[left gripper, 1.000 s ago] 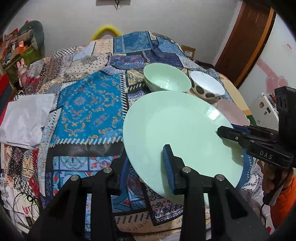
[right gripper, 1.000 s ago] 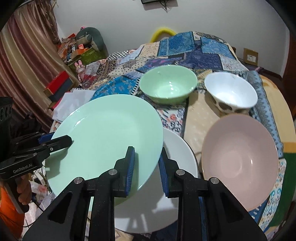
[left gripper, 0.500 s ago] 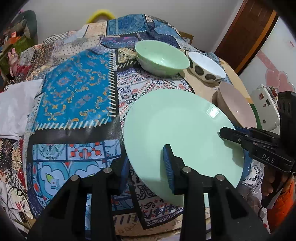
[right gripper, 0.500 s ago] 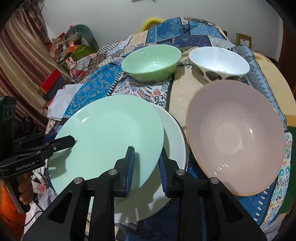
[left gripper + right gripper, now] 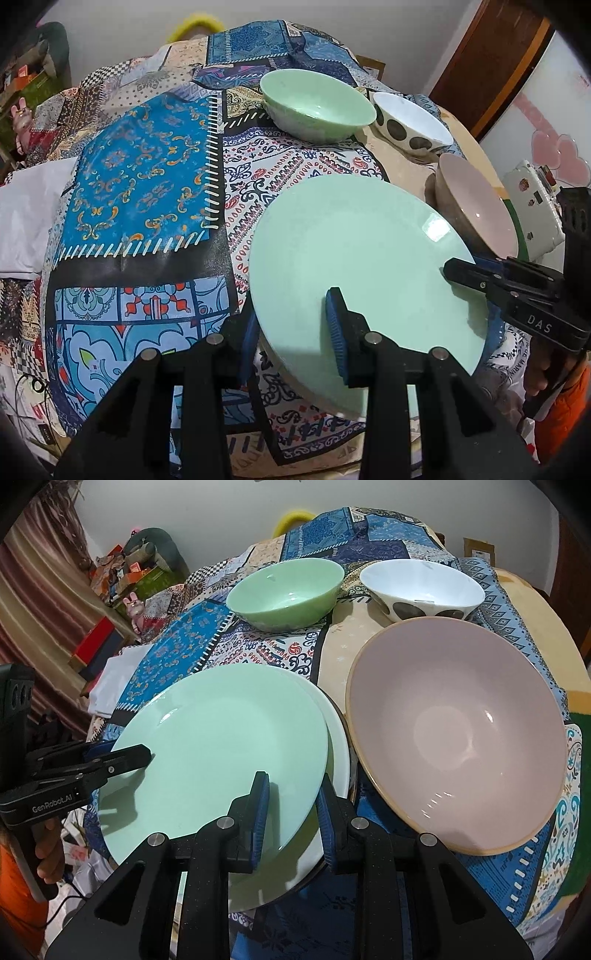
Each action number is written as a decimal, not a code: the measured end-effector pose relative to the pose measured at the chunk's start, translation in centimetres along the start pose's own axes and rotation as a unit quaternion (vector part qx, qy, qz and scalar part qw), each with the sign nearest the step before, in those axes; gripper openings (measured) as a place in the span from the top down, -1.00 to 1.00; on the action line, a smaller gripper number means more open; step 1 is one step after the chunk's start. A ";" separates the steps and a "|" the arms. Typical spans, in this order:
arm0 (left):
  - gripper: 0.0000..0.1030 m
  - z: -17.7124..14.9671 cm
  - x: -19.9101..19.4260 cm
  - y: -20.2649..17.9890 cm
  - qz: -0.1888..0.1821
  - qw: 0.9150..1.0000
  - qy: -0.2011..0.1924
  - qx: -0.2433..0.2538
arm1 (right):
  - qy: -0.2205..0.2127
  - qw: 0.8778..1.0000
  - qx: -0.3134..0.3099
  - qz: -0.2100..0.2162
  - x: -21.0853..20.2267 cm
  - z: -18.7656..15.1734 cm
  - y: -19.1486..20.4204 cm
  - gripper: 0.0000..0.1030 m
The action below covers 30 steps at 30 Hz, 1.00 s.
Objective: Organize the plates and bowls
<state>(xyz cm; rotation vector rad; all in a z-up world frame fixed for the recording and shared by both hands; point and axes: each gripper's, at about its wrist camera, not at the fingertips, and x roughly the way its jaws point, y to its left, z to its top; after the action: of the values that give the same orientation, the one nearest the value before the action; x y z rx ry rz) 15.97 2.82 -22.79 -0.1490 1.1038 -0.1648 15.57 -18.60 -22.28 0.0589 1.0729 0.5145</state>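
Right tongs (image 5: 291, 808), near centre, clamp the near rim of a mint-green plate (image 5: 221, 746); left tongs (image 5: 122, 757) grip its left rim. The plate lies over a white plate (image 5: 338, 753) on the patchwork-covered bench (image 5: 535, 867). Right: pink bowl (image 5: 454, 731). Far: green bowl (image 5: 284, 590), spotted white bowl (image 5: 421, 587).

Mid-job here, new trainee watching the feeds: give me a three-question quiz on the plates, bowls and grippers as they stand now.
1. True or false: the green plate is gripped by both the left gripper and the right gripper.
2. What lies directly under it?
A. pink bowl
B. white plate
C. bare cloth
3. How many bowls are on the table?

Key: 1 true; 2 B; 3 three: pink, green bowl, spotted bowl.
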 end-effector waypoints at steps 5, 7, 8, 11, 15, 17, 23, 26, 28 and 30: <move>0.33 0.0 0.1 -0.2 0.017 1.000 0.000 0.007 | -0.001 1.000 0.003 0.005 0.0 -0.2 0.0 0.56; 0.33 0.0 0.2 -0.2 0.022 1.000 0.000 0.008 | -0.001 1.000 0.002 0.005 0.0 -0.3 0.0 0.56; 0.33 0.0 0.2 -0.2 0.024 1.000 0.000 0.008 | -0.002 1.000 0.001 0.004 -0.1 -0.4 0.0 0.56; 0.33 0.0 0.5 0.1 0.026 1.000 0.006 0.006 | -0.003 1.000 0.000 0.005 -0.1 -0.4 0.0 0.56; 0.33 -0.2 0.7 0.1 0.028 1.000 0.008 0.007 | -0.004 1.000 0.002 0.006 -0.1 -0.4 0.0 0.56; 0.33 -0.1 0.7 0.1 0.028 1.000 0.009 0.006 | -0.005 1.000 0.001 0.006 -0.2 -0.5 0.1 0.56; 0.33 0.0 0.2 0.1 0.028 1.000 0.006 0.009 | -0.007 1.000 -0.003 0.003 -0.7 -0.8 0.0 0.57; 0.33 0.3 -0.7 -0.2 0.033 0.999 -0.006 0.013 | -0.014 1.000 -0.003 -0.004 -1.4 -0.8 -0.3 0.57; 0.33 0.5 -1.4 -0.4 0.032 0.999 -0.013 0.015 | -0.027 0.999 -0.009 -0.021 -2.2 -0.7 -0.3 0.57; 0.33 0.9 -2.3 -1.0 0.030 0.999 -0.022 0.021 | -0.037 0.999 -0.008 -0.019 -3.2 -0.5 -0.5 0.57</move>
<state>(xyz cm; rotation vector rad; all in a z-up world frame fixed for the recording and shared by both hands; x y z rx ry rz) 15.75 2.31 -20.18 -0.0816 1.0584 -0.1302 14.12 -20.57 -20.01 0.0428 0.9947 0.4822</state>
